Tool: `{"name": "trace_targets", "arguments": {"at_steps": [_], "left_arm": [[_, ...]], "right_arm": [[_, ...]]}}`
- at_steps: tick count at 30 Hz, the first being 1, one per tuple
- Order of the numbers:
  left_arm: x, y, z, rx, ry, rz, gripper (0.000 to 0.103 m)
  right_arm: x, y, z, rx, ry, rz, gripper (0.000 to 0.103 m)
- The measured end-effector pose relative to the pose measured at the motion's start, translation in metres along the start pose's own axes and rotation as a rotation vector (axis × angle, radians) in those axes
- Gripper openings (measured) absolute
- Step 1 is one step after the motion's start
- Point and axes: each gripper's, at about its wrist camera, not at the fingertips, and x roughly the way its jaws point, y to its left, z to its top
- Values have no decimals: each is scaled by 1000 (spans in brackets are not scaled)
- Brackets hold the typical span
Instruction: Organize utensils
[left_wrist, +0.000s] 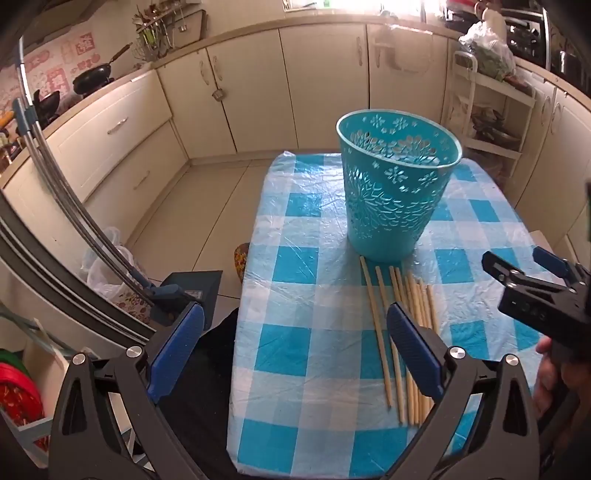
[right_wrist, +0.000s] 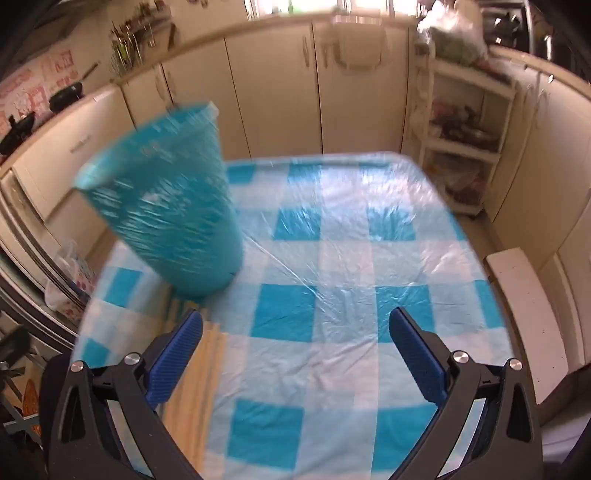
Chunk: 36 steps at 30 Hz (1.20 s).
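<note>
A turquoise perforated bin (left_wrist: 397, 188) stands upright on the blue-and-white checked table (left_wrist: 306, 280). Just in front of it lie several wooden chopsticks (left_wrist: 380, 328), side by side, pointing toward the bin. My left gripper (left_wrist: 295, 332) hangs open above the table's near left edge; its right pad covers part of the chopsticks. The right gripper (left_wrist: 517, 266) shows at the right of the left wrist view, held by a hand (left_wrist: 550, 373), open and empty. In the blurred right wrist view, the right gripper (right_wrist: 295, 339) is open over bare cloth, the bin (right_wrist: 166, 206) and chopsticks (right_wrist: 199, 373) to its left.
Cream kitchen cabinets (left_wrist: 258, 92) ring the room. A white shelf rack (left_wrist: 487, 110) stands behind the table at right. A white bench (right_wrist: 524, 314) sits off the table's right edge. Plastic bags (left_wrist: 107, 266) and a dark box (left_wrist: 192, 288) lie on the floor at left.
</note>
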Motion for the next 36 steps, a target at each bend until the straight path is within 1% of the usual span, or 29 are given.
{"name": "trace_targets", "arguments": {"at_steps": [2, 4, 6, 9, 13, 18, 23, 26, 31, 36], "left_arm": [[-20, 3, -4, -4, -30, 0, 95], [-45, 7, -10, -10, -65, -6, 95], [-66, 13, -16, -14, -94, -12, 95], [-94, 21, -27, -22, -127, -24, 95], [-125, 38, -43, -54, -157, -38, 95], [-160, 58, -59, -102, -200, -53, 95], [-196, 64, -76, -118, -269, -59, 95], [-214, 62, -84, -121, -305, -72, 95], [-240, 59, -95, -123, -361, -88, 95], [-255, 60, -99, -131, -390, -88, 95]], "right_arm": [[-36, 6, 3, 13, -60, -6, 97], [-76, 13, -1, 27, -127, -8, 97], [-106, 23, -6, 34, -169, -30, 97], [-139, 39, -11, 4, -185, -60, 97], [-180, 57, -29, -16, -226, -32, 97], [-230, 67, -47, -9, -312, -13, 97], [-266, 65, -71, 23, -373, 30, 97], [-279, 65, -87, 28, -403, 34, 97], [-302, 63, -97, 29, -470, 33, 97], [-314, 68, -100, 18, -518, 48, 97]]}}
